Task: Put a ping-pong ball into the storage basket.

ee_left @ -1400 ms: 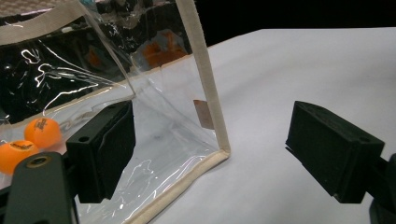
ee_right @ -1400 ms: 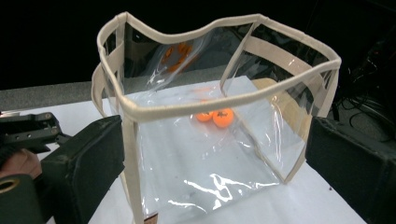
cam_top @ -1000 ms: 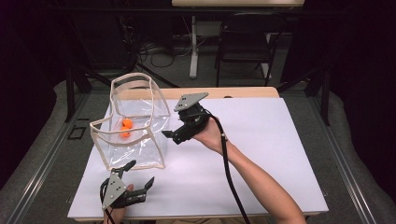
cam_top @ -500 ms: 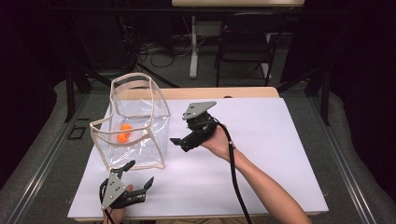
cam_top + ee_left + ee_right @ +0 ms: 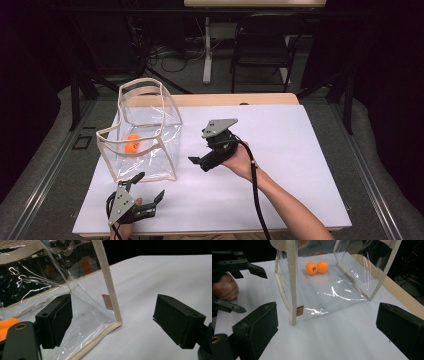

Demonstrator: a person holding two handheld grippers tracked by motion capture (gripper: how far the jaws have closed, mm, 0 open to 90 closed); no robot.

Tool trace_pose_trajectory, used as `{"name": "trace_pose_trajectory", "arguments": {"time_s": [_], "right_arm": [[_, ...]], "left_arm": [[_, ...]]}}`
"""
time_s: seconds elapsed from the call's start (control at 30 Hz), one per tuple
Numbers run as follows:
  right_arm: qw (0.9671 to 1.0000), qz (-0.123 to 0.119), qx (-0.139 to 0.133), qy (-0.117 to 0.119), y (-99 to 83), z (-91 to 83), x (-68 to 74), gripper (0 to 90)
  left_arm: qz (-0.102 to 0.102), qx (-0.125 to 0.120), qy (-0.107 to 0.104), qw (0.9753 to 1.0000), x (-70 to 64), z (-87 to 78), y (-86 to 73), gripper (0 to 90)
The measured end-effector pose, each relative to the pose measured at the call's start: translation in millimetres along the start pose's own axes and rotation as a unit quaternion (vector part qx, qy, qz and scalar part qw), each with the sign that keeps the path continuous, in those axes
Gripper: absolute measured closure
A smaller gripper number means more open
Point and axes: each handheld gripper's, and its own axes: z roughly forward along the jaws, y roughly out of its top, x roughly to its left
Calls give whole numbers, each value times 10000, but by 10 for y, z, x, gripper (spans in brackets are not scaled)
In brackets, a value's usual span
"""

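Both grippers spread and empty, the right gripper (image 5: 200, 161) faces the clear bag (image 5: 145, 135) holding two oranges (image 5: 317, 267) at nine o'clock; the left gripper (image 5: 148, 188) should steady its corner.

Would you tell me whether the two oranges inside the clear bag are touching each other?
Touching: in the right gripper view the two oranges sit pressed side by side inside the clear bag.

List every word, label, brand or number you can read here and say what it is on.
Nothing can be read.
The small brown tag on the clear bag, low by its corner seam, carries print too blurred to make out.
The grippers and the orange fruits show no text.
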Motion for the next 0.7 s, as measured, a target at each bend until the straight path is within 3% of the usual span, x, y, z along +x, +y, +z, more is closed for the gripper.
{"name": "trace_pose_trajectory", "arguments": {"time_s": [0.7], "right_arm": [[9999, 84, 67, -21, -346, -167, 113, 28]], "left_arm": [[5, 10, 10, 10000, -2, 4, 0, 155]]}}
